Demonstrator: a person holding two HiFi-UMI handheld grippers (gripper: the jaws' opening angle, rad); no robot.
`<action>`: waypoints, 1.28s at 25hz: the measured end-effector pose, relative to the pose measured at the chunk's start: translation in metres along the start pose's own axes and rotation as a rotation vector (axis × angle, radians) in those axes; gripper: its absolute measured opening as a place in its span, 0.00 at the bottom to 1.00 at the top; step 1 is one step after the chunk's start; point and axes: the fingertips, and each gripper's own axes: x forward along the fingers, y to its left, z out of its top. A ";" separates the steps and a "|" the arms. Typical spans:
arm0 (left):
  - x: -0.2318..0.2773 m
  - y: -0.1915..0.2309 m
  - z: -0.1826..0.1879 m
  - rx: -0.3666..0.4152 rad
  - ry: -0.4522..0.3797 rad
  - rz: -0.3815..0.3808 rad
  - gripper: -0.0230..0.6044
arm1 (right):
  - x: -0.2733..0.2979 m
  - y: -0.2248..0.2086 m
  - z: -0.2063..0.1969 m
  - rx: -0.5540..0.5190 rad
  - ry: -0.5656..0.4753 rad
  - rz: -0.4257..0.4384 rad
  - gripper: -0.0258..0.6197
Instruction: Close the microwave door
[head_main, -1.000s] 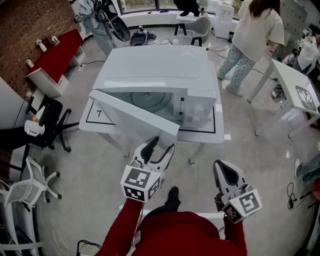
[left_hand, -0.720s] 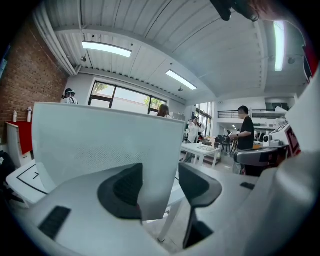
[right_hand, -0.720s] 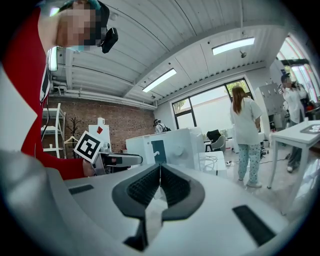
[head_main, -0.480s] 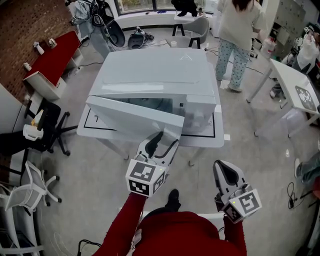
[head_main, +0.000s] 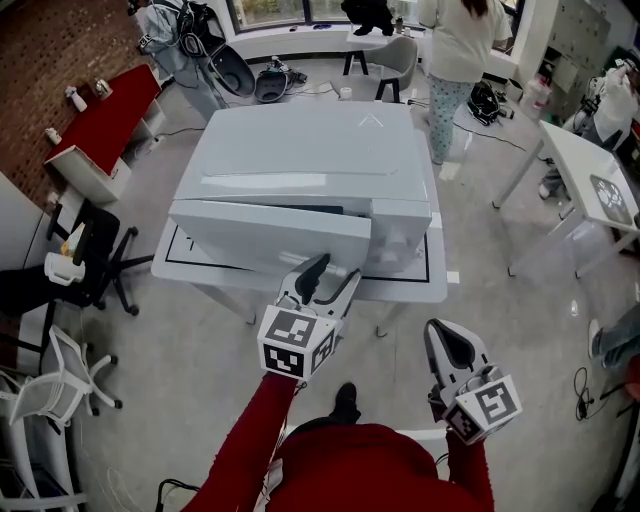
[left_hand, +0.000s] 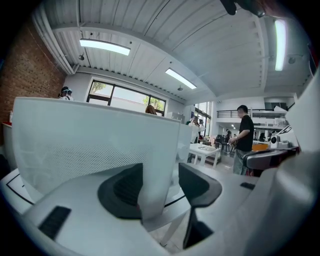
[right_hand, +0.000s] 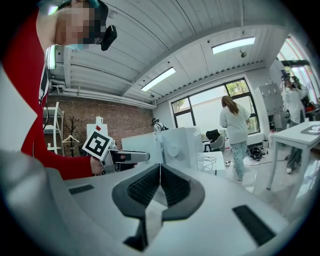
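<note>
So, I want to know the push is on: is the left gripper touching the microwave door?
Touching. The left gripper view shows the microwave door with its edge between the jaws of the open left gripper, lying against one jaw, clear of the other.

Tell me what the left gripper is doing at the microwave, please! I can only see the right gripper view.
Observer: In the left gripper view, the free edge of the microwave door stands between the jaws of the left gripper, and the jaws are apart.
Operator: Is the door shut yet?
Observer: Not quite. The head view shows a thin dark gap between the door and the microwave.
Operator: And where is my gripper from up there?
Observer: The right gripper hangs low on the right, short of the table and touching nothing.
</note>
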 end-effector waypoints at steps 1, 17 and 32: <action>0.002 0.001 0.001 -0.003 -0.001 0.000 0.41 | 0.001 -0.001 0.001 0.000 -0.001 0.001 0.06; 0.013 0.018 0.005 -0.071 -0.012 0.089 0.27 | 0.010 0.004 0.006 0.039 -0.017 0.035 0.06; 0.015 0.034 0.005 -0.051 -0.002 0.229 0.07 | 0.013 0.004 0.004 0.041 -0.008 0.035 0.06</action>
